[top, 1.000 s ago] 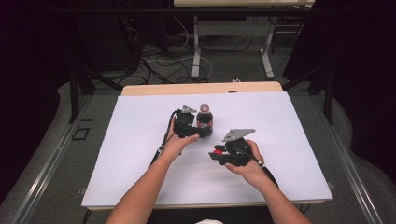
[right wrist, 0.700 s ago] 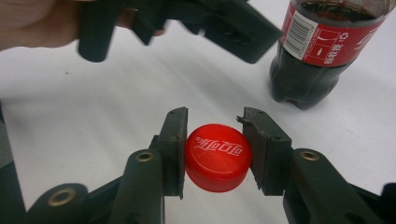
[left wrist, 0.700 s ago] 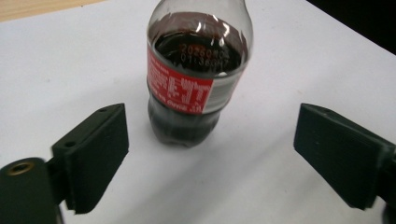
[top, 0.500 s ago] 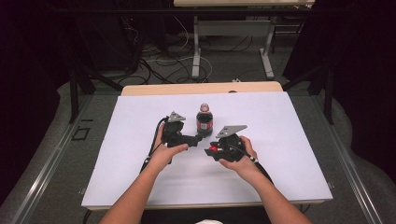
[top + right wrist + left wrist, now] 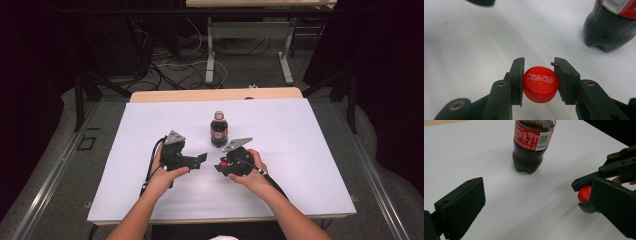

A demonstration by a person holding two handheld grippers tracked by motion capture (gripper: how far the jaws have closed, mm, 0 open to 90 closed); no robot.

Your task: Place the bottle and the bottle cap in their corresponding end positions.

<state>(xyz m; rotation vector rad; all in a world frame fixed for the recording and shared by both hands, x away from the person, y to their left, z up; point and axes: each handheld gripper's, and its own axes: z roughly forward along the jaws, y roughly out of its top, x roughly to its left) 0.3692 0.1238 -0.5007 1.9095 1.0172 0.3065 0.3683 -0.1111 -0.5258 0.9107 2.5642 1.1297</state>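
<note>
The work surface is a table [image 5: 150, 200] covered by a white sheet; a strip of light wood shows bare along its far edge. The sheet is evenly lit from above, with a soft glare patch near the front.

Beyond it stands a second table [image 5: 250, 30] with a pale wooden top and white metal legs ending in flat feet. A tangle of black and white cables [image 5: 175, 60] lies on the floor beneath it.

The floor [image 5: 60, 165] is grey carpet. Dark metal frame struts [image 5: 80, 95] rise on both sides. The surroundings to left, right and rear are dark, apparently black curtains.
</note>
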